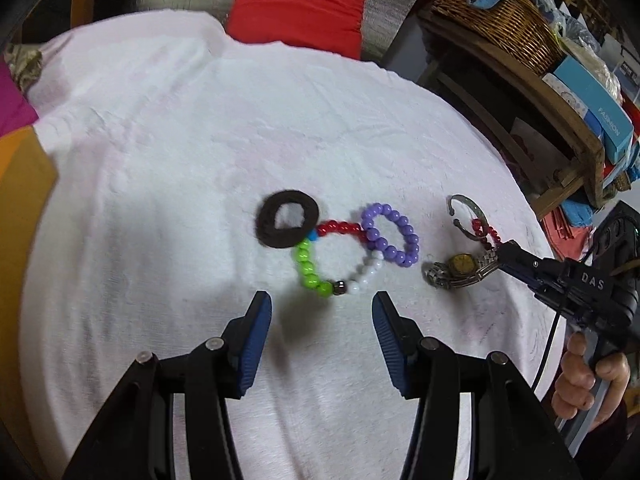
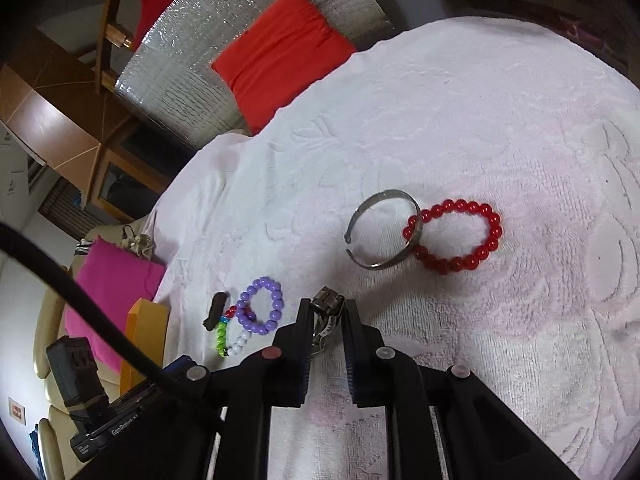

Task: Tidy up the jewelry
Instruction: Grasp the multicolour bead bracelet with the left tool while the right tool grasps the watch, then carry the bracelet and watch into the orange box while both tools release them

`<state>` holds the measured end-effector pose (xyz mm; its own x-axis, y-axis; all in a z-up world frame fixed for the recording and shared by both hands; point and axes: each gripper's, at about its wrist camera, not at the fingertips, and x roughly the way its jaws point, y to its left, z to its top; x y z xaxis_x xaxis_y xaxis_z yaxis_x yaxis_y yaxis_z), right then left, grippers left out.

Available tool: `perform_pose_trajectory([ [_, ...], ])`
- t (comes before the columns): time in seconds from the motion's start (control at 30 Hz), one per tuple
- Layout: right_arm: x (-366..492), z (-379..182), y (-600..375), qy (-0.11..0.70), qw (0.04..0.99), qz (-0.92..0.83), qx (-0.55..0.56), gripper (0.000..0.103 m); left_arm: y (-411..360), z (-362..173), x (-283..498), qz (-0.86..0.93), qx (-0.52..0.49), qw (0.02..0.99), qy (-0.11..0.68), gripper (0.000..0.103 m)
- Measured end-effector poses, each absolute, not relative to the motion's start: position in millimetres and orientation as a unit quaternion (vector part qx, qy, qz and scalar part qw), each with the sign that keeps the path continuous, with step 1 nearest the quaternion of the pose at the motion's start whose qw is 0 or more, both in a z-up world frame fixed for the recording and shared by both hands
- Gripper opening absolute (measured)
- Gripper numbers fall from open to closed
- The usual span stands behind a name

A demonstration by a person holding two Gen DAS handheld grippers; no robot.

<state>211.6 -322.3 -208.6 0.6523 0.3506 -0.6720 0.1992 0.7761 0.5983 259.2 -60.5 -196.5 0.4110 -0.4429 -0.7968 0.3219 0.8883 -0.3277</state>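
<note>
Jewelry lies on a white towel (image 1: pixel 180 152). My left gripper (image 1: pixel 322 314) is open and empty, just short of a green, white and red bead bracelet (image 1: pixel 316 264). A purple bead bracelet (image 1: pixel 390 236) overlaps that bracelet, and a black fabric ring (image 1: pixel 287 220) touches its far end. To the right my right gripper (image 1: pixel 505 255) is shut on the metal band of a gold-faced wristwatch (image 1: pixel 460 268). In the right wrist view the watch band (image 2: pixel 328 298) is pinched in the right gripper (image 2: pixel 329 309). Beyond it lie a metal cuff bangle (image 2: pixel 382 236) and a red bead bracelet (image 2: pixel 456 238).
A red cushion (image 1: pixel 298 4) lies beyond the towel's far edge. A wicker basket (image 1: pixel 500 12) and boxes (image 1: pixel 592 104) sit on a wooden shelf at the right. Pink cloth (image 2: pixel 116 280) and an orange surface (image 1: pixel 24 208) lie off the left edge. A hand (image 1: pixel 588 376) holds the right gripper's handle.
</note>
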Motion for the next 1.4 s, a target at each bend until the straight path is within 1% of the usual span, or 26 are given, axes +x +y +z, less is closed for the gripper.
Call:
perform_pose_trajectory([
  [0.1, 212, -209, -323, 0.414, 0.847, 0.046, 0.330, 0.015, -66, -203, 268, -0.224, -0.067, 0.835, 0.498, 0.052],
  [0.17, 211, -210, -324, 0.416, 0.846, 0.045, 0.329, 0.015, -70, -207, 276, -0.223, -0.077, 0.832, 0.502, 0.046],
  [0.23, 212, -212, -324, 0.419, 0.845, 0.044, 0.329, 0.015, -74, -211, 282, -0.223, -0.088, 0.829, 0.506, 0.045],
  [0.3, 212, -214, -324, 0.423, 0.845, 0.042, 0.324, 0.015, -78, -212, 287, -0.221, -0.087, 0.834, 0.499, 0.032],
  [0.33, 212, -215, -323, 0.426, 0.845, 0.040, 0.321, 0.015, -80, -213, 289, -0.218, -0.084, 0.834, 0.499, 0.019],
  [0.37, 212, -216, -323, 0.428, 0.844, 0.040, 0.320, 0.015, -81, -214, 292, -0.214, -0.085, 0.835, 0.501, 0.010],
  [0.4, 212, -217, -323, 0.430, 0.844, 0.039, 0.319, 0.015, -80, -215, 292, -0.213, -0.088, 0.834, 0.501, 0.009],
  [0.6, 210, -218, -328, 0.430, 0.843, 0.031, 0.322, 0.015, -82, -211, 284, -0.216, -0.069, 0.832, 0.507, 0.009],
  [0.73, 208, -215, -329, 0.421, 0.847, 0.030, 0.322, 0.015, -66, -204, 273, -0.219, -0.068, 0.832, 0.505, 0.009],
  [0.97, 199, -190, -319, 0.360, 0.881, 0.042, 0.305, 0.015, -34, -176, 253, -0.233, -0.075, 0.851, 0.465, 0.009],
  [1.27, 193, -162, -279, 0.303, 0.914, 0.080, 0.256, 0.015, -5, -154, 244, -0.225, -0.090, 0.872, 0.426, 0.009],
  [1.4, 191, -157, -264, 0.290, 0.922, 0.089, 0.239, 0.015, 2, -147, 239, -0.228, -0.091, 0.879, 0.409, 0.009],
])
